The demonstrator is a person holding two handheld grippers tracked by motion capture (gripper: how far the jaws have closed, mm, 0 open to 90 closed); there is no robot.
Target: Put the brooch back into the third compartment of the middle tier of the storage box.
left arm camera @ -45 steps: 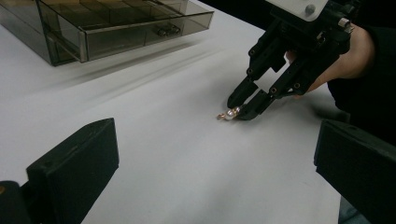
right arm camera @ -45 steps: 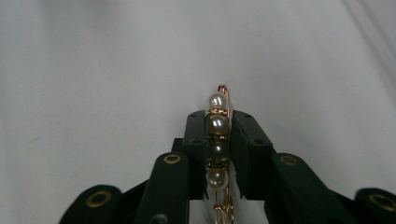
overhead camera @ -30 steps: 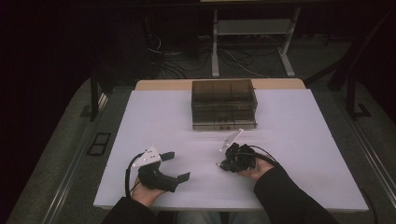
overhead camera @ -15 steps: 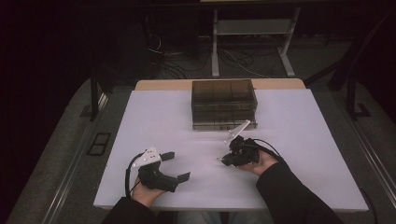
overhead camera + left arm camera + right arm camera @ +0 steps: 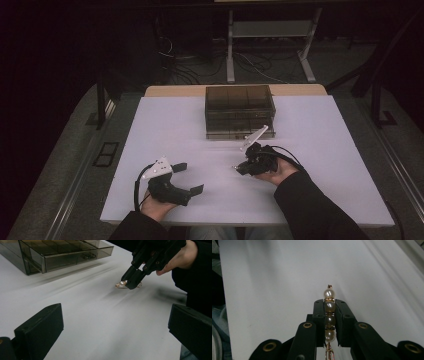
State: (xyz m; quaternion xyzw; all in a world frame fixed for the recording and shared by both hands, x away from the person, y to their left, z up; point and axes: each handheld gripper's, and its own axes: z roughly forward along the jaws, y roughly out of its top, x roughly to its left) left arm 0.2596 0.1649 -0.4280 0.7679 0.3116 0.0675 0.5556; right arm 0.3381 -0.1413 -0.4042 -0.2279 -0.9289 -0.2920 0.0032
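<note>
While the right gripper (image 5: 329,315) clamps a pearl pin (image 5: 329,312), the carry is under way.
Next, probably the smoked drawer box (image 5: 240,111) at the worktop's (image 5: 175,130) far edge; left gripper (image 5: 186,177) jaws stand apart.

A smoky, see-through drawer box (image 5: 239,111) stands at the far middle of the white table (image 5: 165,125), its lower drawer (image 5: 75,256) pulled out a little toward the near edge. Something small lies inside that drawer, perhaps metal, too blurred to name. Beyond the box, a strip of bare wood (image 5: 170,90) edges the table. Farther back on the dark floor, loose cables (image 5: 260,67) trail around a pale metal stand (image 5: 270,35).
</note>
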